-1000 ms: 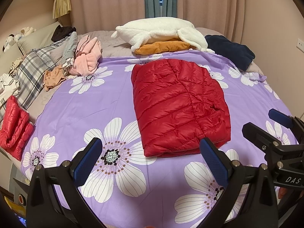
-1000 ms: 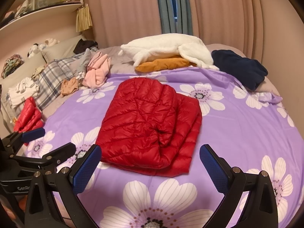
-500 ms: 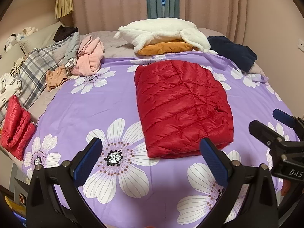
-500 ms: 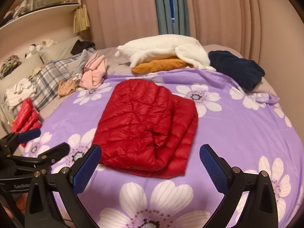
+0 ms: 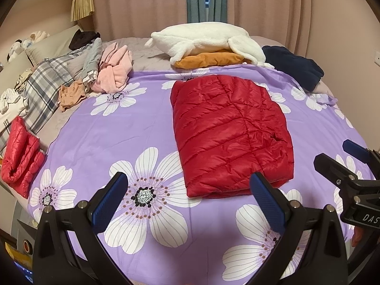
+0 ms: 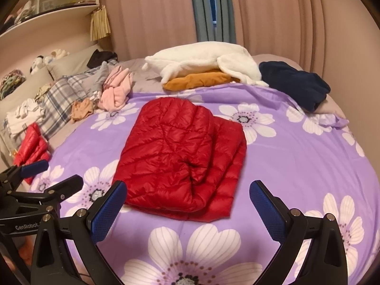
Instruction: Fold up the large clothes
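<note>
Covering most of the bed, a purple floral sheet (image 5: 99, 133) lies spread flat, with the folded red down jacket (image 5: 228, 130) resting on it near the middle, its layered edges stacked toward the right side in the right wrist view. Behind the jacket, a white fleece garment (image 5: 201, 39) sits on top of an orange one (image 5: 209, 59), and a navy garment (image 5: 294, 67) lies just to their right. A pink garment (image 5: 115, 71) is bunched at the sheet's far left edge beside plaid bedding (image 5: 45, 83). A smaller folded red jacket (image 5: 20, 149) sits at the left edge of the bed. Left gripper (image 5: 188, 201): jaws spread wide, empty, held above the sheet short of the jacket's near edge. Right gripper (image 6: 187, 204): likewise wide apart and holding nothing, near edge of the jacket between its fingertips in view.
</note>
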`<state>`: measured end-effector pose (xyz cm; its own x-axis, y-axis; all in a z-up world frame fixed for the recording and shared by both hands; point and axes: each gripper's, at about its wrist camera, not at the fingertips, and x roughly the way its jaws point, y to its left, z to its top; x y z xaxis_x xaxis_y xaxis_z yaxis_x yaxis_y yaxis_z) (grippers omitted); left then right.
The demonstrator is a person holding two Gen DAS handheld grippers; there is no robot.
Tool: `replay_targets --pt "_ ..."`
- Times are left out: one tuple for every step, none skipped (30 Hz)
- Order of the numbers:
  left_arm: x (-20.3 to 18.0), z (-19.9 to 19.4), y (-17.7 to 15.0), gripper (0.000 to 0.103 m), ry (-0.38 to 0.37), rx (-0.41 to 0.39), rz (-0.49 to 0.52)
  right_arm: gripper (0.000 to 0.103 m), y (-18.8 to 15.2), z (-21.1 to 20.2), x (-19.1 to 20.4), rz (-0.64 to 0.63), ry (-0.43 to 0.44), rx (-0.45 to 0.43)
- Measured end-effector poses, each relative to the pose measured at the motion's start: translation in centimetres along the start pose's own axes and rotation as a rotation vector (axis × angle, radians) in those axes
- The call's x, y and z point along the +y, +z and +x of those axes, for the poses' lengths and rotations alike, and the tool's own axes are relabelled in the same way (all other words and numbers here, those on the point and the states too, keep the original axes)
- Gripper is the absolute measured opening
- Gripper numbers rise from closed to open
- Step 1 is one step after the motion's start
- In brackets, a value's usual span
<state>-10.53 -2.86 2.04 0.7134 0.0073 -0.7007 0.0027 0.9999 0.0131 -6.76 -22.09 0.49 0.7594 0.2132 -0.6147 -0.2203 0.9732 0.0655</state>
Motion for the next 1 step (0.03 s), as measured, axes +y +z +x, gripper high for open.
replay_targets --pt "0.02 0.0 -0.04 0.103 0.002 0.001 -0.002 0.102 0.02 0.01 0.01 0.0 0.0 0.0"
